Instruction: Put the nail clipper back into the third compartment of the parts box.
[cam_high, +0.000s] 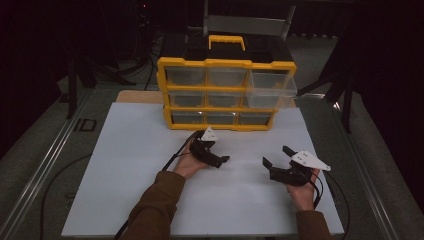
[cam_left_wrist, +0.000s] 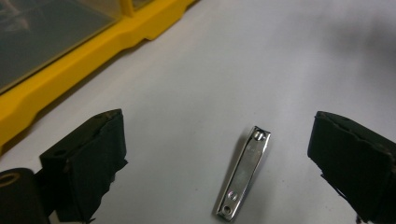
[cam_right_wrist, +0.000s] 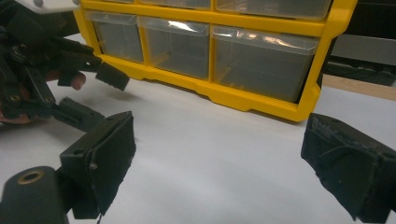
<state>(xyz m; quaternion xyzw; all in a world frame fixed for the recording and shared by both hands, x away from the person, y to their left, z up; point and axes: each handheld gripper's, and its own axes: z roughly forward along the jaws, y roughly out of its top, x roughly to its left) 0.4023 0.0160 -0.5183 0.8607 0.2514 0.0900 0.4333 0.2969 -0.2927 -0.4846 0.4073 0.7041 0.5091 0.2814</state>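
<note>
A small silver nail clipper (cam_left_wrist: 243, 175) lies flat on the white board (cam_left_wrist: 261, 60). My left gripper (cam_left_wrist: 219, 140) is open, one jaw on each side of the clipper and neither touching it. In the high view the left gripper (cam_high: 214, 148) sits just in front of the yellow drawer organizer (cam_high: 227, 63). My right gripper (cam_high: 276, 155) is open over bare board to its right, with nothing between its jaws. From the right gripper view, the right gripper (cam_right_wrist: 222, 144) faces the organizer's bottom row of clear drawers (cam_right_wrist: 266, 65), and the left gripper (cam_right_wrist: 95, 95) shows at far left.
The organizer's top-right clear drawer (cam_high: 272, 85) is pulled out toward me; the other drawers are pushed in. A black case with a yellow handle (cam_high: 227, 42) stands behind it. The white board (cam_high: 130, 170) has open room on both sides, and cables trail off its front edge.
</note>
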